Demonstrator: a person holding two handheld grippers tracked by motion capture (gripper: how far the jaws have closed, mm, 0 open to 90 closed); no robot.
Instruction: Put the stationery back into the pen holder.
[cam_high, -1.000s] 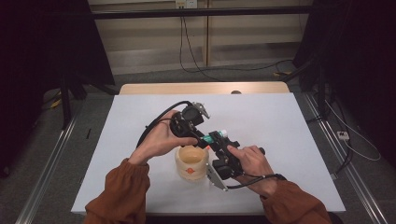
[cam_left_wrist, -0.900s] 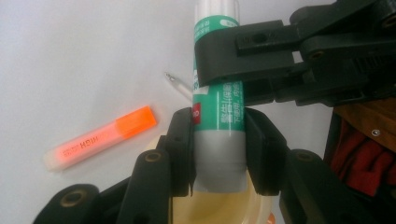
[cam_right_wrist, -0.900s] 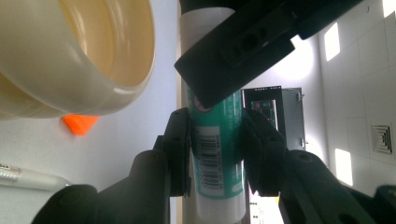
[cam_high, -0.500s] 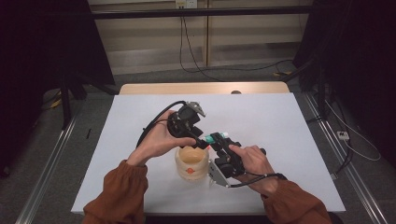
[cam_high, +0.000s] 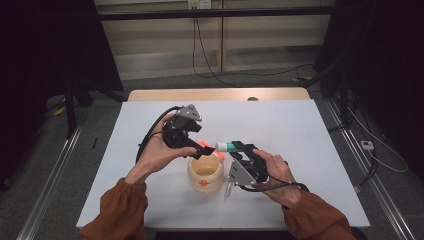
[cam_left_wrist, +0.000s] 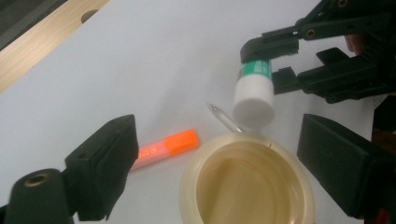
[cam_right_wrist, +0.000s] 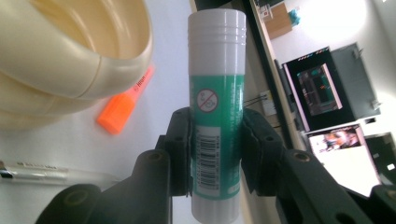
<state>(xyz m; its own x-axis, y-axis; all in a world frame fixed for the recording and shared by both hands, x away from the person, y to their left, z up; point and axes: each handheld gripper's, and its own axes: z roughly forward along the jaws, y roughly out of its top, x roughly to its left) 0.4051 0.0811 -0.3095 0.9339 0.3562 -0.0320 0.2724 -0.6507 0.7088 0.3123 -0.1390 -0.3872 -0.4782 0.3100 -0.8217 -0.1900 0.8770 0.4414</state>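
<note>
Glue stick (cam_high: 226, 146), white-capped with a green label, sits just right of centre in the high view, clamped in the right gripper (cam_high: 234, 148) above the rim of a cream pot (cam_high: 205, 172) on the white table (cam_high: 300, 130). The left gripper (cam_high: 202, 151) hangs left of it, its jaws just having opened, nothing between them.

In the left gripper view, the wide-spread jaws frame the pot (cam_left_wrist: 247, 182) at lower centre; an orange highlighter (cam_left_wrist: 166, 148) lies left of it, a clear pen (cam_left_wrist: 225, 118) behind it, the glue stick (cam_left_wrist: 254, 93) at upper right.

In the right gripper view, the glue stick (cam_right_wrist: 216, 112) stands mid-frame, pinched at its label by both pads.
</note>
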